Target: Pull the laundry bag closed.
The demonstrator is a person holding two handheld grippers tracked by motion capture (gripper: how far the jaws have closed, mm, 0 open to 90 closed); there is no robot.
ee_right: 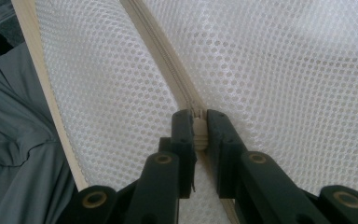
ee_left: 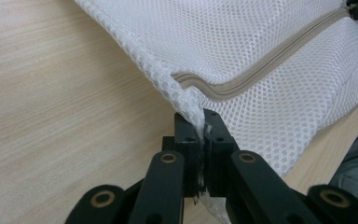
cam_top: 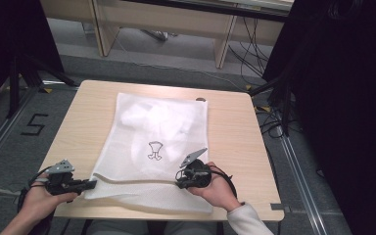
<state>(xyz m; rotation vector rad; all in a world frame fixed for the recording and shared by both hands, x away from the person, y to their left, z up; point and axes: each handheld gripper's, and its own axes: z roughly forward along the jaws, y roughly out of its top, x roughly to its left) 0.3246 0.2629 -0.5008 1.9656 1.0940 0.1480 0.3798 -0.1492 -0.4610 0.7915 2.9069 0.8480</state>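
Observation:
A white mesh laundry bag lies flat on the wooden table, with white contents and a small dark print showing through the mesh. A beige zipper runs across the bag near its front edge. My left gripper is shut on the bag's front left corner, where the mesh bunches between the jaws. My right gripper is shut on the zipper's pull, at the right part of the zipper.
The table's front edge lies just under the bag, with the person's grey trousers beyond it. Bare wood flanks the bag on both sides. A small dark object sits at the table's far edge. Cables and dark stands stand on the floor around.

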